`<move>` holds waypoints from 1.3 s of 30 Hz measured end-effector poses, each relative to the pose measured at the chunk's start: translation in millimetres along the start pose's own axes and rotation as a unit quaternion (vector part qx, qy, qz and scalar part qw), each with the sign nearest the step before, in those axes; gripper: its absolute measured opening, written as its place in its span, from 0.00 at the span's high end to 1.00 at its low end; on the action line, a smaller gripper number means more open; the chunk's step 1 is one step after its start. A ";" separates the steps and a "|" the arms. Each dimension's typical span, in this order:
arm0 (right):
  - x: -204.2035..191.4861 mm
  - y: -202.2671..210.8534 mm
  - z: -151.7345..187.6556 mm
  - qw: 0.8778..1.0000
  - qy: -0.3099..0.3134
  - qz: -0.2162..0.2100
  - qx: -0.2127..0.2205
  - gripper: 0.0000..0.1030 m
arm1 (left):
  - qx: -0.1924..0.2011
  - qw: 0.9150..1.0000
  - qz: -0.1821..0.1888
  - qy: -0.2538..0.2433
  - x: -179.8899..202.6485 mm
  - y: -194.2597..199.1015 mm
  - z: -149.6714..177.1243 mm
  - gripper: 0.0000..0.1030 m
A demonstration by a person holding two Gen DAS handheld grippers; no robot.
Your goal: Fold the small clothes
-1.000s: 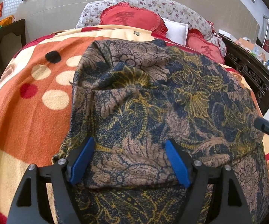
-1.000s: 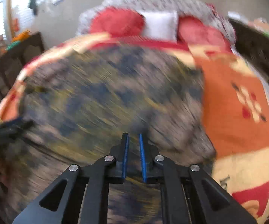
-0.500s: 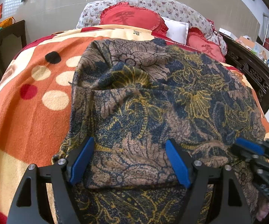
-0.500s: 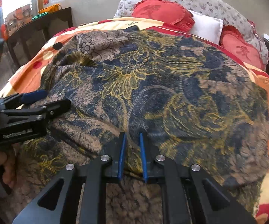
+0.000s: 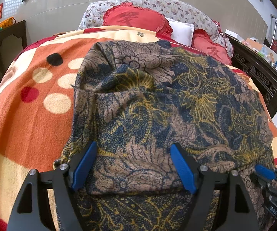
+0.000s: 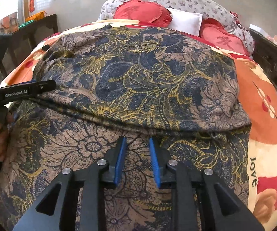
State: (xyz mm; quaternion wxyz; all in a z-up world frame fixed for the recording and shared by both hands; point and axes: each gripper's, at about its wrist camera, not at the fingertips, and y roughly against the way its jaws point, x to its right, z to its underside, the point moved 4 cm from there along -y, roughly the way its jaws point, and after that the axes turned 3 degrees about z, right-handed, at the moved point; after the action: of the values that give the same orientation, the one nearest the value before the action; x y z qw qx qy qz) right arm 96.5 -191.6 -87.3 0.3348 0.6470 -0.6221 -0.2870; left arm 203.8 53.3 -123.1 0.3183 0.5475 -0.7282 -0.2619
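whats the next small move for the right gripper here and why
Probably ease the right gripper back off the patterned garment. Its jaws are opening with no cloth pinched between them, and a folded layer already lies across the garment, its edge just ahead of the fingertips. The left gripper is wide open over the cloth.

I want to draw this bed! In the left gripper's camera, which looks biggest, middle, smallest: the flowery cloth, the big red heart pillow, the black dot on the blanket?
1. Flowery cloth, by far the biggest.
2. Red heart pillow, though it lies farther back, so it looks smaller than it is.
3. Black dot, smallest.
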 end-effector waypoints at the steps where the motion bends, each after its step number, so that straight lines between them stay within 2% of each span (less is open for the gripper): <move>1: -2.3 -2.1 0.9 1.000 -0.003 -0.004 -0.008 0.58 | -0.003 1.000 -0.001 -0.003 1.1 0.4 -0.4 0.20; 4: -0.7 13.6 20.0 0.999 0.009 -0.017 -0.026 0.52 | -0.035 0.999 0.007 -0.041 5.7 9.8 -5.0 0.20; 7: 4.4 24.0 38.1 0.999 0.012 -0.029 -0.017 0.48 | -0.029 0.997 0.055 -0.041 -8.2 49.5 -7.9 0.20; 10: 9.0 28.4 46.9 0.999 -0.002 -0.044 0.000 0.46 | -0.015 0.998 0.038 -0.057 -35.4 88.3 0.8 0.20; 13: 7.7 27.6 46.0 0.999 0.001 -0.042 0.002 0.45 | -0.039 0.997 0.052 -0.028 -66.4 107.1 28.5 0.20; 17: 9.8 27.5 45.7 0.998 -0.009 -0.055 0.007 0.45 | -0.098 0.989 0.112 0.019 -71.9 111.2 79.5 0.20; 19: 12.3 28.0 46.0 0.998 -0.015 -0.064 0.008 0.45 | -0.103 0.986 0.130 0.014 -60.4 114.9 97.8 0.18; 21: 13.8 28.2 46.7 0.998 -0.018 -0.068 0.008 0.45 | -0.091 0.988 0.127 -0.004 -50.7 120.4 107.5 0.14; 23: 13.9 28.5 46.9 0.997 -0.019 -0.069 0.009 0.45 | -0.091 0.987 0.136 0.008 -48.0 123.1 113.7 0.14; 25: 13.6 28.5 46.4 0.997 -0.019 -0.069 0.009 0.45 | -0.098 0.980 0.170 0.038 -49.1 129.1 117.6 0.14; 28: 13.5 28.7 46.4 0.997 -0.019 -0.069 0.007 0.45 | -0.124 0.961 0.235 0.075 -54.8 142.8 133.7 0.13; 33: 13.3 44.0 60.2 0.996 -0.001 -0.076 -0.042 0.41 | -0.181 0.932 0.307 0.061 -47.3 175.5 170.6 0.14; 35: 15.6 59.0 76.6 0.996 0.009 -0.077 -0.049 0.41 | -0.185 0.930 0.315 0.040 -42.1 187.0 181.4 0.14; 37: 18.9 77.3 92.7 0.996 0.011 -0.075 -0.041 0.41 | -0.210 0.925 0.315 0.027 -36.4 191.0 196.2 0.14; 39: 24.9 101.5 108.8 0.997 0.004 -0.070 -0.019 0.41 | -0.189 0.929 0.317 0.023 -35.5 201.7 200.8 0.14</move>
State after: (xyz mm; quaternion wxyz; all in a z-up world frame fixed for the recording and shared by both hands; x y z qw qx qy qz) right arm -49.9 -224.9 -72.5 0.3287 0.6838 -0.5680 -0.3191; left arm -67.0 147.2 -114.6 0.4993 0.2233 -0.7932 -0.2676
